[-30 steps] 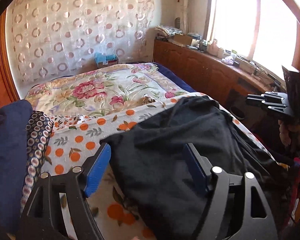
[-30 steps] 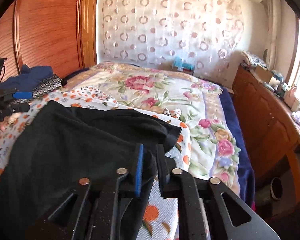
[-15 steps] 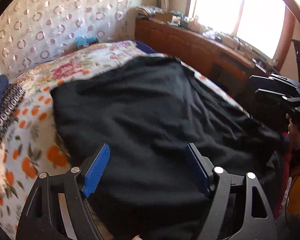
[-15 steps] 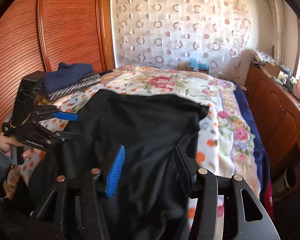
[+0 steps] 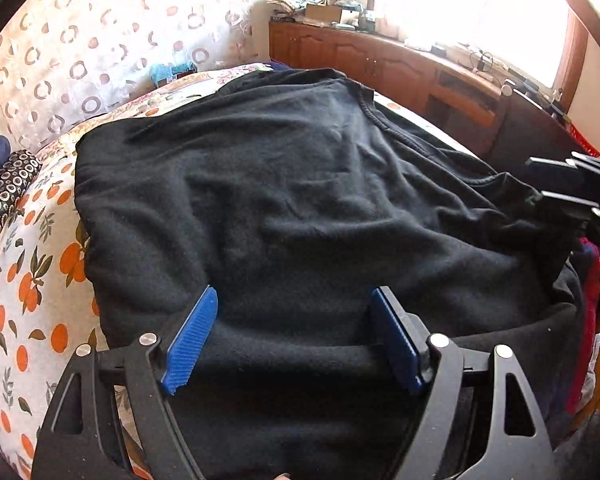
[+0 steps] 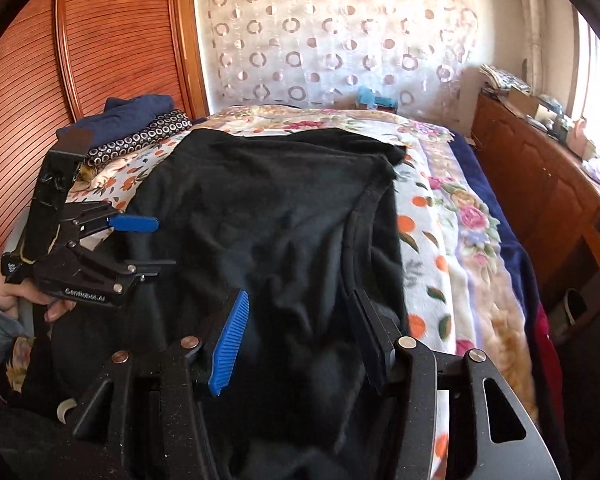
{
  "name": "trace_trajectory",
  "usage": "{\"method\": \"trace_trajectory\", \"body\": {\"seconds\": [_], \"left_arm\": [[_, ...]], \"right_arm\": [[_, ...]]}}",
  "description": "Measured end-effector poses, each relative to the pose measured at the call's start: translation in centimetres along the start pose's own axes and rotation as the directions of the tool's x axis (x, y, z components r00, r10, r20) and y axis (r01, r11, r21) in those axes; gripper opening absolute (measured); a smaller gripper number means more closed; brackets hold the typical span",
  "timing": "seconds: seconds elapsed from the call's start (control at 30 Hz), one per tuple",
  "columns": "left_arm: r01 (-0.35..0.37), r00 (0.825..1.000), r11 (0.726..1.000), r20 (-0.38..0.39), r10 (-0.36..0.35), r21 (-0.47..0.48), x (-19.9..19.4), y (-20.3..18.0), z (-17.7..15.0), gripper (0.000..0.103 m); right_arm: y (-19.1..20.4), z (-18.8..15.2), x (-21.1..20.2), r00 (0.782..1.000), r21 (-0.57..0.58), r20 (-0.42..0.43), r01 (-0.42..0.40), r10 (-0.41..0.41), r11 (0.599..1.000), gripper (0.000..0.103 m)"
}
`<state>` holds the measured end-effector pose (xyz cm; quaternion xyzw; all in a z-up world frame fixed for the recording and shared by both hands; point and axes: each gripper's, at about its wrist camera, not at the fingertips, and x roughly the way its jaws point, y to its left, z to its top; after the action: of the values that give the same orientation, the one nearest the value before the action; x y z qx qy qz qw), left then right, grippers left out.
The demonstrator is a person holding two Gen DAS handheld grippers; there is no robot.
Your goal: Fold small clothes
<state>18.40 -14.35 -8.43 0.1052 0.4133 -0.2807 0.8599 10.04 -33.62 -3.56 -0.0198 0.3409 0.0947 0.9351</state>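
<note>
A black sweater lies spread over the bed, its far edge toward the curtain and its near hem hanging over the bed's front edge. It also fills the right wrist view. My left gripper is open and empty, jaws wide apart just above the near part of the sweater. My right gripper is open and empty above the sweater's right side. Each gripper shows in the other's view: the right one at the far right, the left one at the left.
The bed has an orange-print sheet and a floral blanket. Folded clothes, navy and ring-patterned, are stacked at the left by the wooden wardrobe. A wooden cabinet runs along the right under the window.
The right gripper has let go of the sweater and opened. The sweater went from bunched to spread flat over the bed. Both grippers have pulled back toward the near edge.
</note>
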Motion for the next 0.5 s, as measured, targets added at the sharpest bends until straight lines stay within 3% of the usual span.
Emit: {"method": "trace_trajectory", "body": {"seconds": [0.3, 0.5], "left_arm": [[0.001, 1.0, 1.0, -0.012, 0.0, 0.027, 0.0, -0.2, 0.0, 0.085], [0.038, 0.999, 0.998, 0.004, -0.038, -0.054, -2.5, 0.5, -2.1, 0.085]], "right_arm": [[-2.2, -3.4, -4.2, 0.999, 0.06, -0.022, 0.043, -0.041, 0.997, 0.054], [-3.0, -5.7, -4.3, 0.996, 0.072, -0.083, 0.022, -0.016, 0.997, 0.056]]}}
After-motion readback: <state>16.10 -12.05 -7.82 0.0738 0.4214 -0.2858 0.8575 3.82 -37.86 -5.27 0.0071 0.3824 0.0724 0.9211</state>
